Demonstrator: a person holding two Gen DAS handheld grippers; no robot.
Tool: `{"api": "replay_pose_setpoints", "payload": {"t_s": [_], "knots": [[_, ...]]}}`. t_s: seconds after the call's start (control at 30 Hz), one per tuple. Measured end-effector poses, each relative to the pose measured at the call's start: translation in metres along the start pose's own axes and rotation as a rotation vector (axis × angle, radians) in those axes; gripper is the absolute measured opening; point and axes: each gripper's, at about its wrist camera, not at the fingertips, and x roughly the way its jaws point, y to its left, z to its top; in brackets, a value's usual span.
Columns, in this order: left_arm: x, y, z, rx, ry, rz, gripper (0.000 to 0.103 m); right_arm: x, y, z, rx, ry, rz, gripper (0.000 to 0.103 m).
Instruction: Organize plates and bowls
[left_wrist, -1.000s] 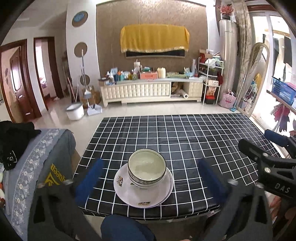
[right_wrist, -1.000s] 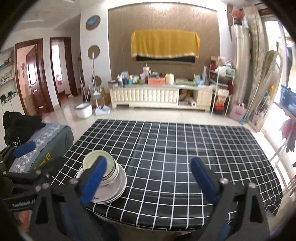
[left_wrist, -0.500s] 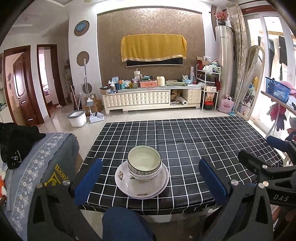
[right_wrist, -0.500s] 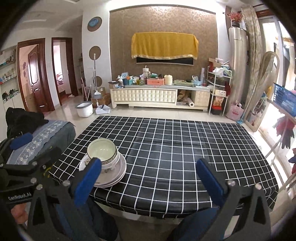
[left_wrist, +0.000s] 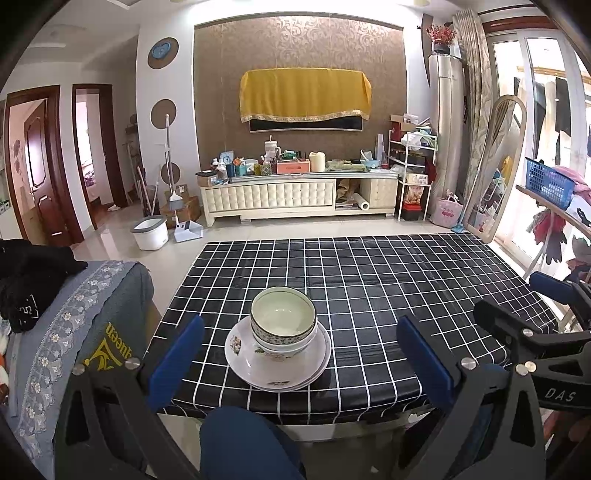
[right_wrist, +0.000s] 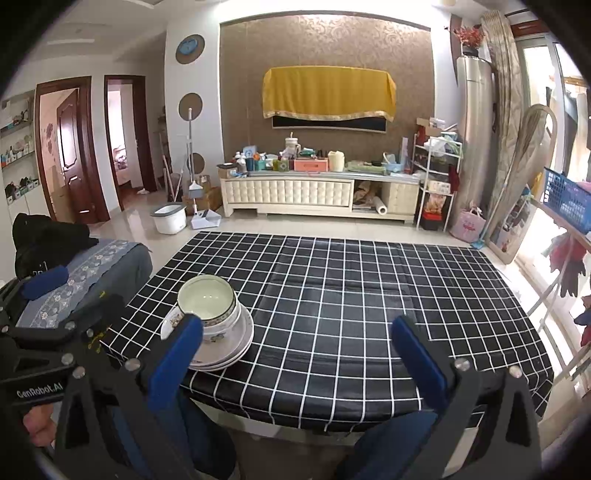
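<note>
Patterned bowls (left_wrist: 283, 318) sit nested on a stack of white plates (left_wrist: 277, 369) near the front edge of a table with a black checked cloth (left_wrist: 369, 280). The stack also shows in the right wrist view, bowls (right_wrist: 207, 302) on plates (right_wrist: 236, 345), at the table's front left. My left gripper (left_wrist: 301, 358) is open and empty, held back off the table's front edge, in line with the stack. My right gripper (right_wrist: 295, 354) is open and empty, off the front edge, to the right of the stack.
A grey chair back with black clothes (left_wrist: 44, 295) stands left of the table. The person's knee (left_wrist: 240, 439) is under the front edge. A TV cabinet (left_wrist: 295, 195) stands against the far wall, and a drying rack with a blue basket (left_wrist: 546, 184) stands on the right.
Both grippers have drawn back and up from the table, away from the stack. The bowls and plates have stayed in place.
</note>
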Motion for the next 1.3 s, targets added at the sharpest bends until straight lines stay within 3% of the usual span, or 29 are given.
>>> {"api": "replay_pose_setpoints", "payload": {"t_s": [0.87, 1.3], "knots": [[-0.0004, -0.0016, 0.001, -0.01, 0.028, -0.047, 0.103, -0.0039, -0.0007, 0.0025, 0.002, 0.011, -0.014, 0.103], [-0.0001, -0.0025, -0.0003, 0.002, 0.033, -0.023, 0.103, -0.003, -0.0038, 0.0036, 0.001, 0.026, -0.029, 0.103]]}}
